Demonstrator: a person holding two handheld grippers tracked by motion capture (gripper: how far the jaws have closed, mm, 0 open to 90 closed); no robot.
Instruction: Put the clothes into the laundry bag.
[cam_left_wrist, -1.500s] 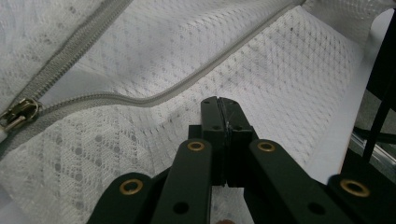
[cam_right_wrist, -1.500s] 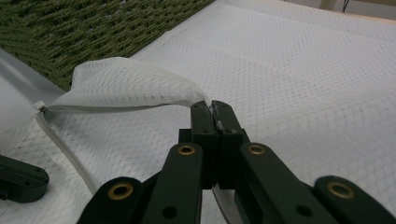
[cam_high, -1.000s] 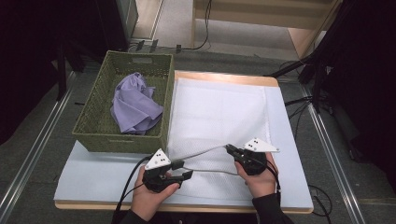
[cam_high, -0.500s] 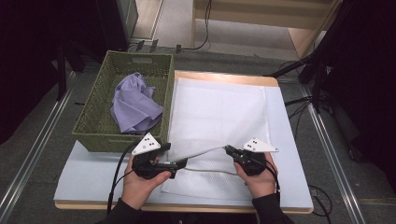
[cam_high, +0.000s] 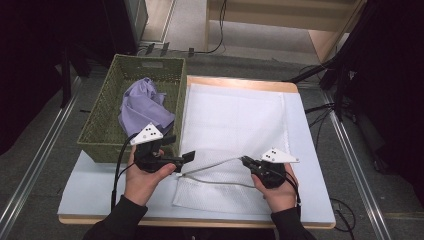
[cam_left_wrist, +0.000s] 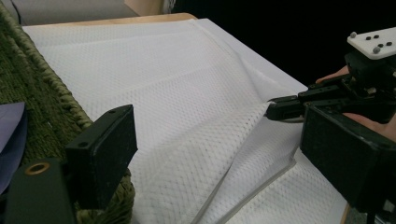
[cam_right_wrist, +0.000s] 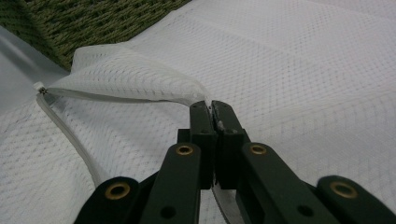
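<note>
A white mesh bag lies flat on the table, its zipped opening toward me. My right gripper is shut on the upper lip of the opening and holds it a little off the lower layer. The pinch shows up close in the right gripper view and farther off in the left gripper view. My left gripper hovers by the basket's near corner. Its jaws have just been opening and stand wide, with nothing between them; the bag lies below.
A green woven basket stands at the table's left with a purple cloth in it; its wall is close beside my left jaw. The bag's loose zipper edge curves between the two hands.
My left gripper opened, let go of the bag's lip, and rose back and left toward the basket. The right gripper kept still with its grip.
</note>
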